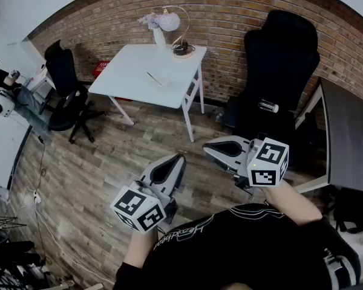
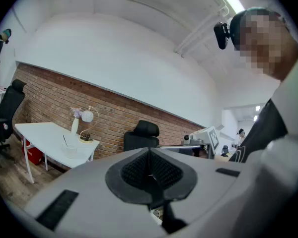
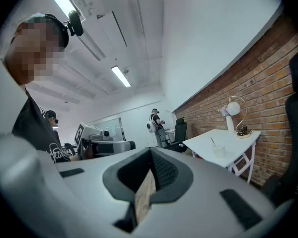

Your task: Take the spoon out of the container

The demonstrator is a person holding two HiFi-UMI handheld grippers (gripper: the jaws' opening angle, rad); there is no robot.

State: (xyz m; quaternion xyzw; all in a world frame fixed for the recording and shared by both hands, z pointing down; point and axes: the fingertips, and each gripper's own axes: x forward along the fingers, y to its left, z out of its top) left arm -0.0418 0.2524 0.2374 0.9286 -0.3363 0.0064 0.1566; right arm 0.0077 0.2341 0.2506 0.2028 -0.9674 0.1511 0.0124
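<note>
A small clear container (image 1: 160,81) with a spoon (image 1: 152,76) standing in it sits on the white table (image 1: 133,71) by the brick wall. Both grippers hang close to my body over the wooden floor, well short of that table. My left gripper (image 1: 181,156) is shut with nothing in it, and my right gripper (image 1: 206,147) beside it is also shut and empty. In the left gripper view the container (image 2: 69,148) and spoon (image 2: 64,140) show far off to the left of the gripper (image 2: 149,149). In the right gripper view the container (image 3: 218,150) stands far right of the gripper (image 3: 150,148).
A lamp (image 1: 181,41) and a vase of flowers (image 1: 159,32) stand at the table's far edge. A black office chair (image 1: 279,71) is at the right, beside a dark desk (image 1: 351,138). Another black chair (image 1: 63,80) and a person (image 1: 6,92) are at the left.
</note>
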